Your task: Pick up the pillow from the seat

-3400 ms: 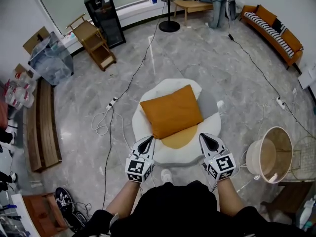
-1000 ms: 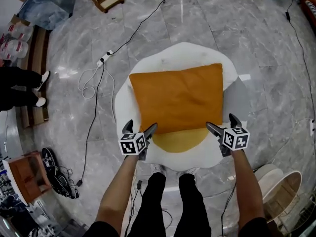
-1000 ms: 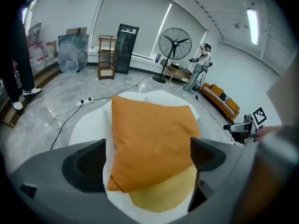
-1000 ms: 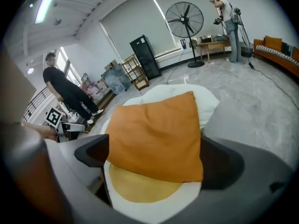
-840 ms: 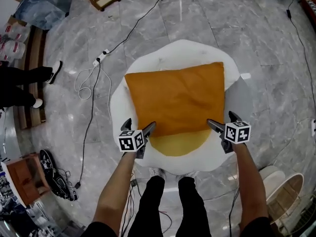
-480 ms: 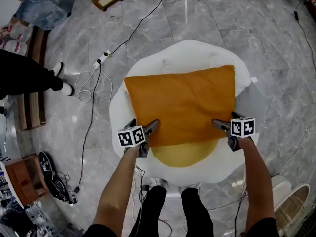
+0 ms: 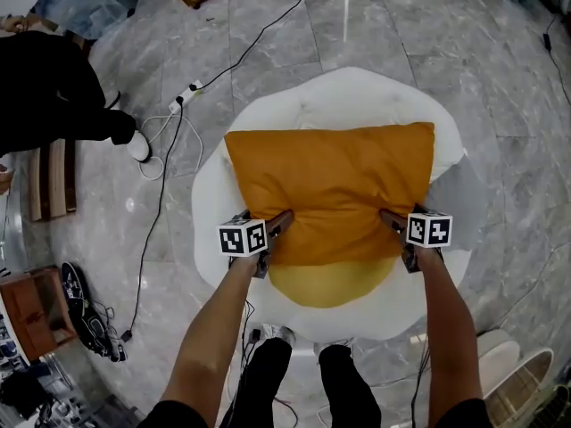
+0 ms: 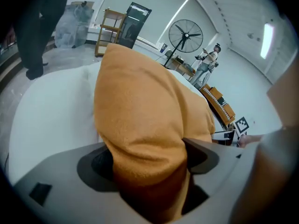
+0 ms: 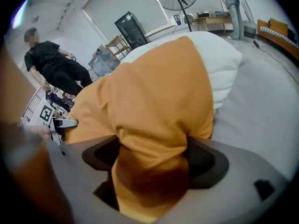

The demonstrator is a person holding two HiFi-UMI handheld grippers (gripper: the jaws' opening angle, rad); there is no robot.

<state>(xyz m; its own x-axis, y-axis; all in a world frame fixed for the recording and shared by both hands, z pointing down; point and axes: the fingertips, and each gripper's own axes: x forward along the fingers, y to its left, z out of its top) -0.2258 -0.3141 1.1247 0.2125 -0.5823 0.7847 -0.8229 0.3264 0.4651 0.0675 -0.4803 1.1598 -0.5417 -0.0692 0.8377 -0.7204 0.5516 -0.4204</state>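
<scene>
The white seat (image 7: pixel 348 96) stands on the grey marble floor (image 7: pixel 375 25). An orange pillow (image 7: pixel 330 190) lies across the seat's middle, reaching its right edge and partly covering a yellow pad (image 7: pixel 330 282) at its near edge. On the floor off the seat's far left lie a power strip (image 7: pixel 189 90) and a black cable (image 7: pixel 259 36).

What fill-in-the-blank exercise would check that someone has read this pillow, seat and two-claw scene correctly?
1. The orange pillow lies on a ____ seat.
2. The left claw and the right claw each have the ____ between their jaws.
3. In front of the pillow's near edge, a round ____ patch of the seat shows.
Missing words: white; pillow; yellow.
Note: both claws' jaws are closing, with their pads pressing on the pillow.
</scene>
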